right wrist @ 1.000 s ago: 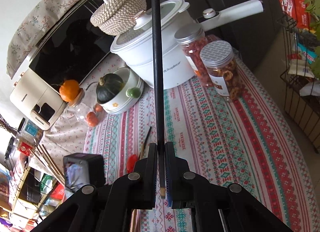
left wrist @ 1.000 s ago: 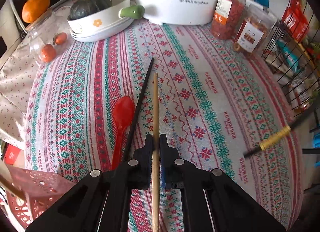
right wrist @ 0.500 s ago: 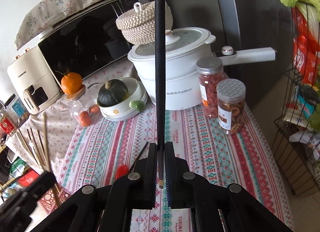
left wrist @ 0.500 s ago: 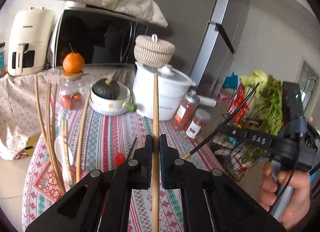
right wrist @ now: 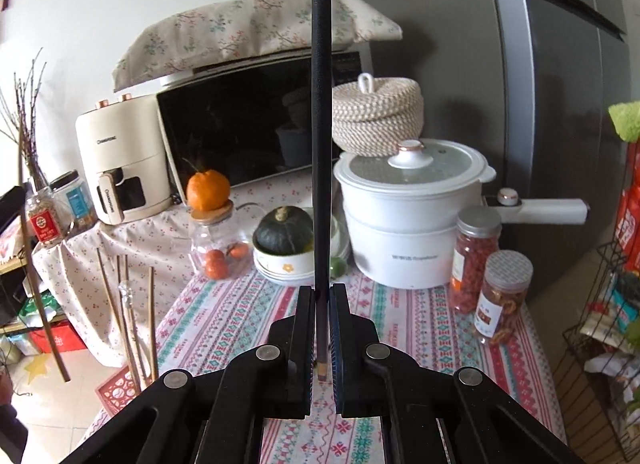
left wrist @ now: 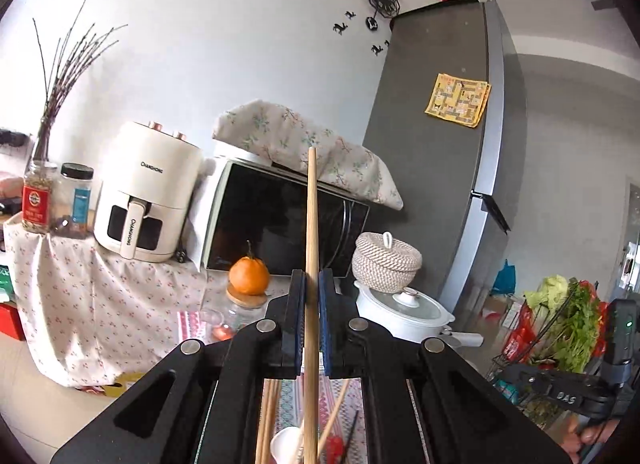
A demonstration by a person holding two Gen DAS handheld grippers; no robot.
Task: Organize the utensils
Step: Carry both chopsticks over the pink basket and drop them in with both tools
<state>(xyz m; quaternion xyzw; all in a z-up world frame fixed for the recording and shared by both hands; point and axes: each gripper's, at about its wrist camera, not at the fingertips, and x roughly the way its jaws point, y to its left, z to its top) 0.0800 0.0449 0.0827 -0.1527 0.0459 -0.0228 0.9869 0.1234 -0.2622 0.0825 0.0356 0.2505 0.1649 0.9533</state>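
Note:
My left gripper (left wrist: 312,276) is shut on a pale wooden chopstick (left wrist: 311,215), which sticks out straight ahead, well above the table. Under its fingers I see more wooden chopsticks (left wrist: 266,416), a white spoon (left wrist: 286,444), something red (left wrist: 334,446) and a thin black stick (left wrist: 352,428). My right gripper (right wrist: 322,292) is shut on a black chopstick (right wrist: 321,123) near its gold-tipped end, above the patterned tablecloth (right wrist: 240,328). A red perforated utensil holder (right wrist: 120,388) with several wooden chopsticks (right wrist: 138,324) stands at the table's left corner.
A white pot (right wrist: 408,223), two snack jars (right wrist: 504,296), a bowl with a green squash (right wrist: 284,232) and a jar topped by an orange (right wrist: 208,191) crowd the table's far side. A wire rack (right wrist: 600,304) stands right. A hand (left wrist: 592,434) shows low right.
My left gripper lifted the wooden chopstick off the table and tipped up until it faces the wall and appliances. My right gripper rose a little and rolled upright, still gripping the black chopstick.

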